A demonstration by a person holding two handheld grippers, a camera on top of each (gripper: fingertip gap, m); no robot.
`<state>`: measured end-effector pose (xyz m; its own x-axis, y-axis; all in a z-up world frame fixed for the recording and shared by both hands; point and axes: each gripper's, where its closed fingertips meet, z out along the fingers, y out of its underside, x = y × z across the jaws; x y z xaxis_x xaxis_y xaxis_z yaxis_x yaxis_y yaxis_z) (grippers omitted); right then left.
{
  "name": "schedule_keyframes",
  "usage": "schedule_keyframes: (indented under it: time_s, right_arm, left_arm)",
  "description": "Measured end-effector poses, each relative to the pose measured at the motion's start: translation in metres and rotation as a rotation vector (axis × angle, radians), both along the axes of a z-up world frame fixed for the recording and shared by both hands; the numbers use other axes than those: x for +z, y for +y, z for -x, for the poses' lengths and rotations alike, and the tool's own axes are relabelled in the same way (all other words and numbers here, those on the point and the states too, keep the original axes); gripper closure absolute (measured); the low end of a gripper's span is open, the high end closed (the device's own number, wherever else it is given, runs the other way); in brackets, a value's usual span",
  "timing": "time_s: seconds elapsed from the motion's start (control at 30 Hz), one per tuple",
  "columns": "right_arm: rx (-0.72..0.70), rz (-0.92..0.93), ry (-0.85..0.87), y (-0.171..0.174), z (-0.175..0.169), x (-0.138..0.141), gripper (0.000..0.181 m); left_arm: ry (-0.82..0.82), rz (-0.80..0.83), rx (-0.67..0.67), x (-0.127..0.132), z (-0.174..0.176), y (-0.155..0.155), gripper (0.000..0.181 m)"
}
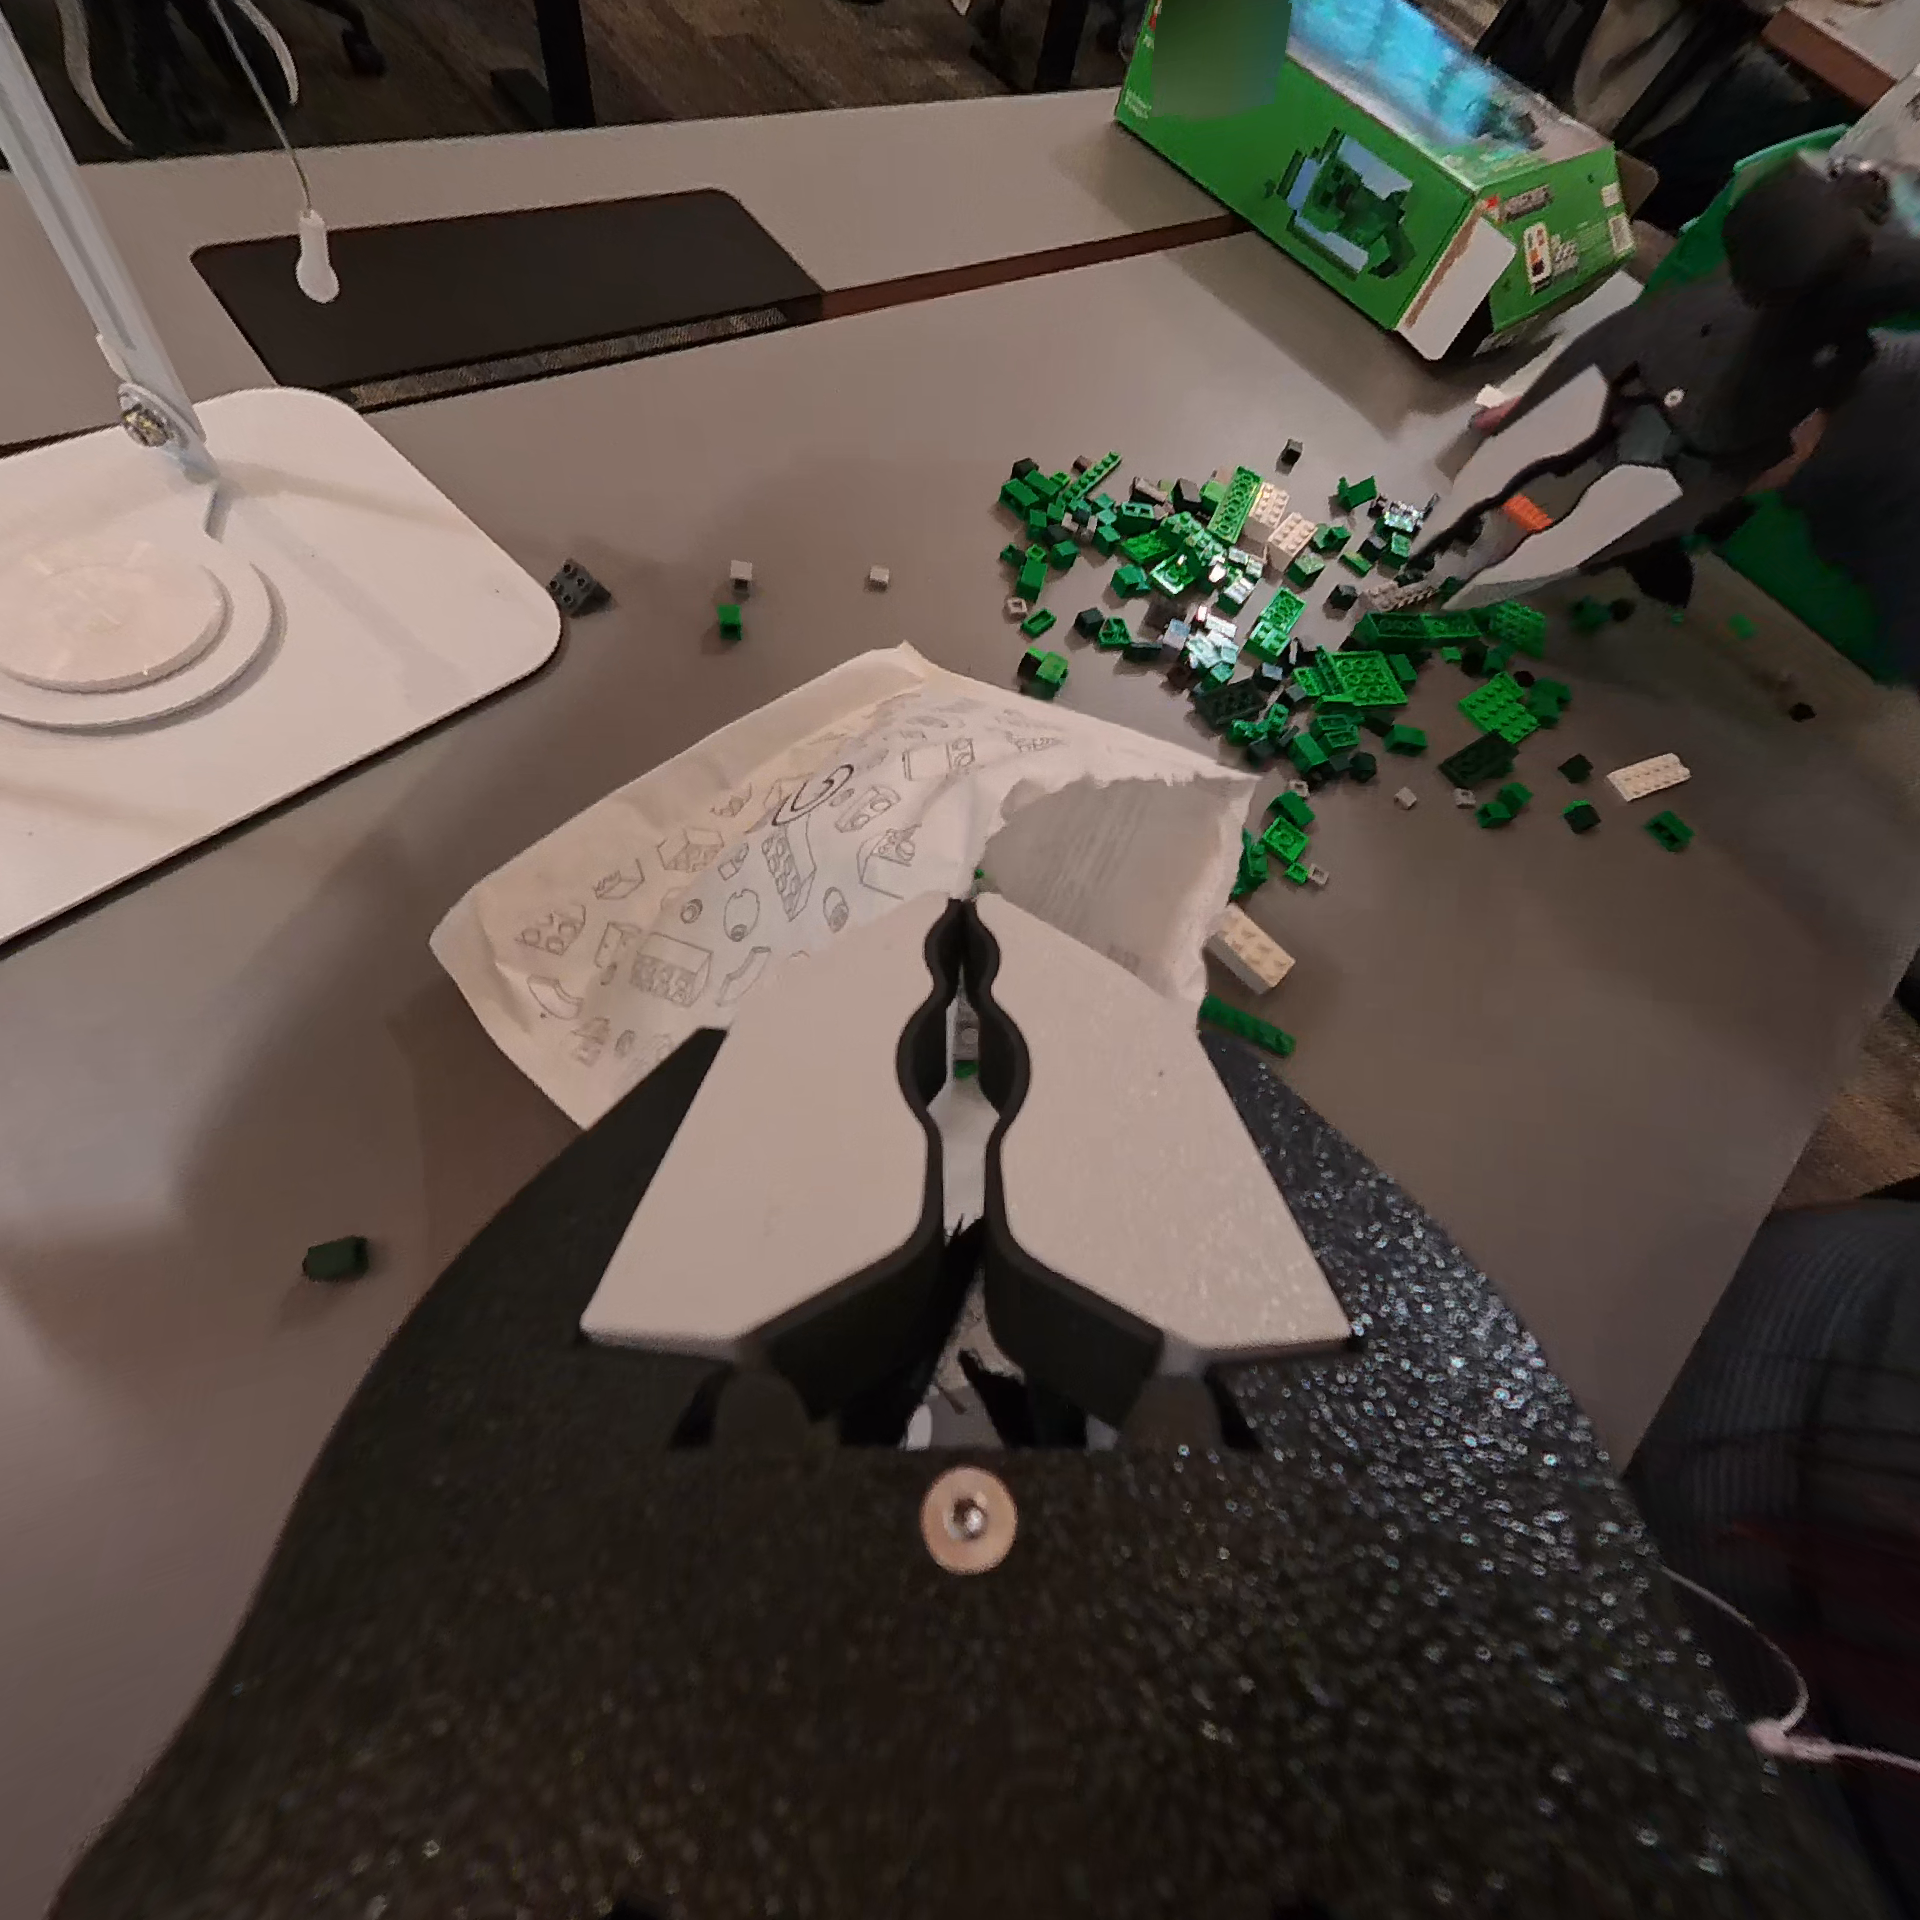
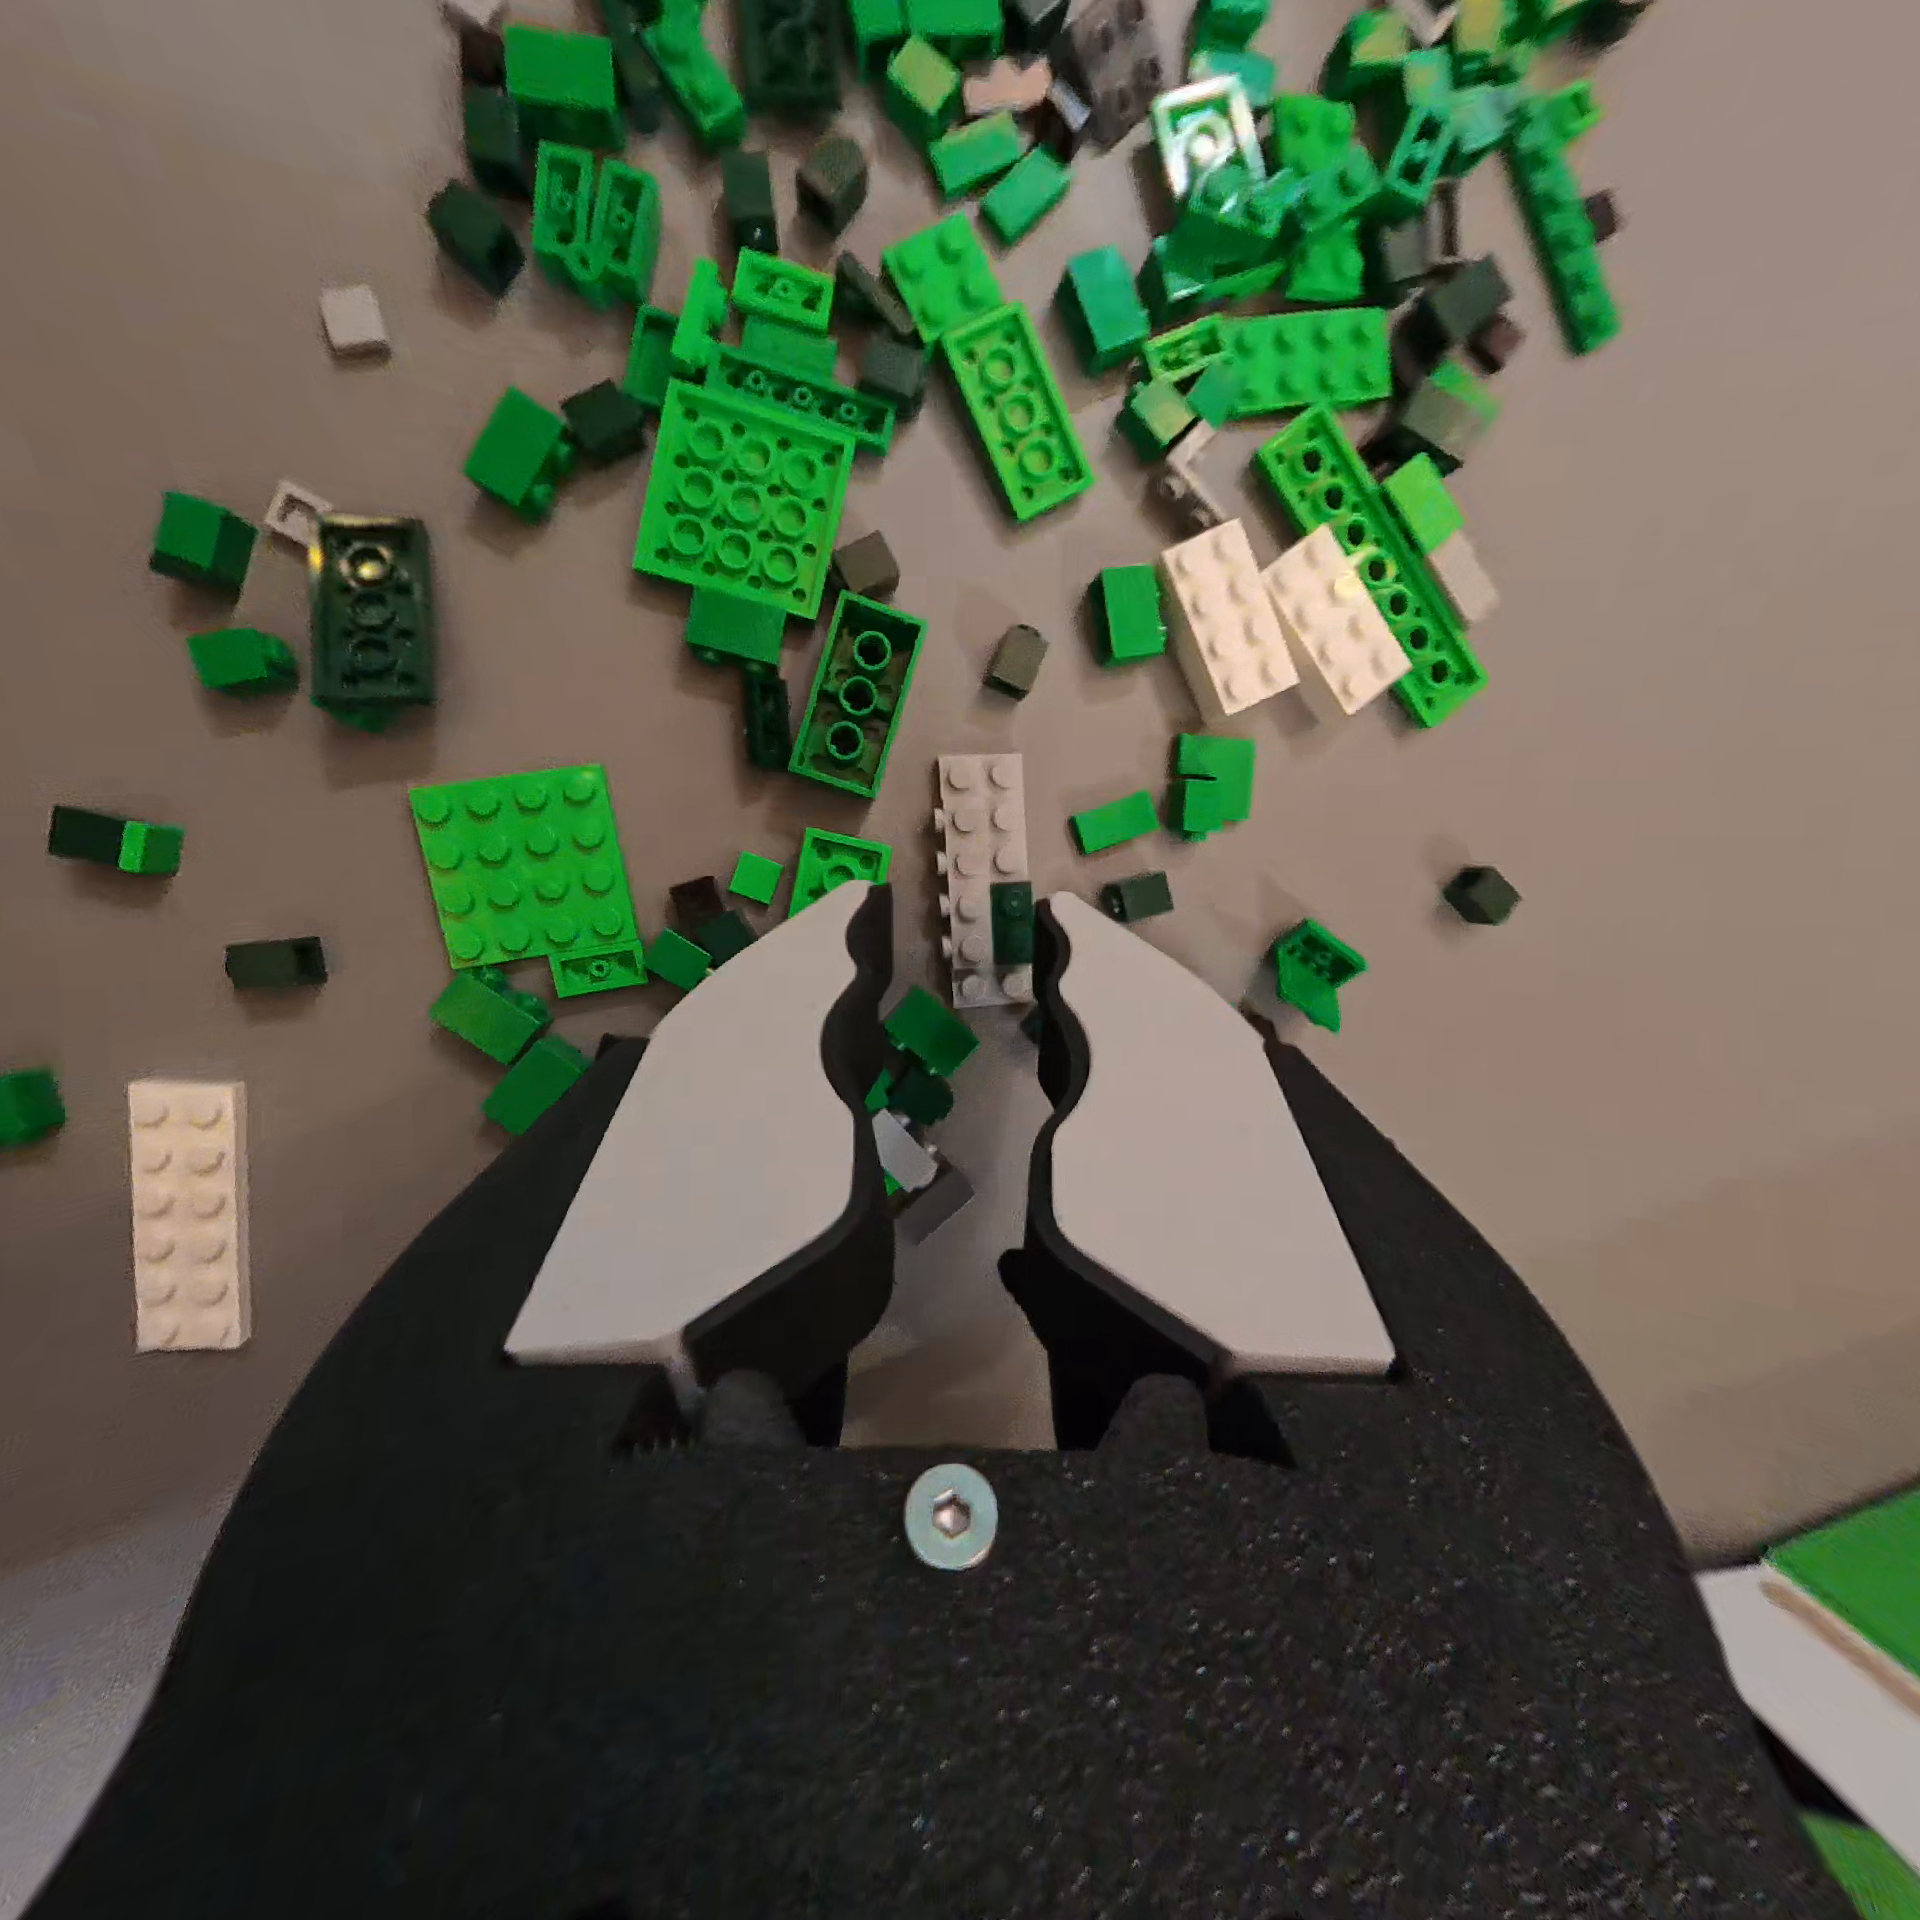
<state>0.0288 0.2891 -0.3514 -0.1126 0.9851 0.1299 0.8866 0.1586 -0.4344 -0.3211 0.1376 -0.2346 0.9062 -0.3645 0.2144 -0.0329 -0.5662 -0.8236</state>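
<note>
My left gripper (image 1: 961, 916) is shut on a torn white paper bag (image 1: 727, 873) printed with brick outlines, and paper shows between its jaws. The bag's open end faces right, toward a pile of green, dark green, white and grey toy bricks (image 1: 1278, 623) on the grey table. My right gripper (image 2: 961, 909) is open and low over the same pile (image 2: 935, 364). A long grey plate (image 2: 977, 831) with a small dark green piece (image 2: 1010, 920) on it lies between its fingertips. The right gripper also shows in the left wrist view (image 1: 1455, 561), at the pile's right edge.
A green toy box (image 1: 1371, 177) lies at the back right. A white lamp base (image 1: 208, 644) stands at the left, with a black mat (image 1: 499, 270) behind it. A green square plate (image 2: 525, 868) and a white brick (image 2: 189, 1216) lie left of the right gripper. Stray bricks (image 1: 335, 1257) are scattered about. The tips of one gripper are about 40 centimeters away from the tips of the other.
</note>
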Motion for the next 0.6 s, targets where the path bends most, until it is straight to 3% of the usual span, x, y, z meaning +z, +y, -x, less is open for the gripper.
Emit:
schedule_keyframes:
  time_s: [0.2,0.33,0.47,0.6]
  right_arm:
    - [0.039,0.102,-0.089,0.001,0.004,-0.006,0.157]
    - [0.036,0.063,-0.17,0.009,0.0,-0.009,0.157]
    - [0.011,0.163,-0.154,0.003,0.007,-0.01,0.156]
    - [0.04,0.1,-0.186,0.006,0.007,-0.01,0.164]
  left_arm:
    - [0.031,0.107,-0.04,-0.016,0.0,-0.013,0.181]
    - [0.053,0.231,-0.122,-0.035,-0.01,-0.026,0.181]
    - [0.103,0.284,-0.185,-0.046,-0.019,-0.034,0.179]
    - [0.118,0.312,-0.227,-0.05,-0.024,-0.042,0.148]
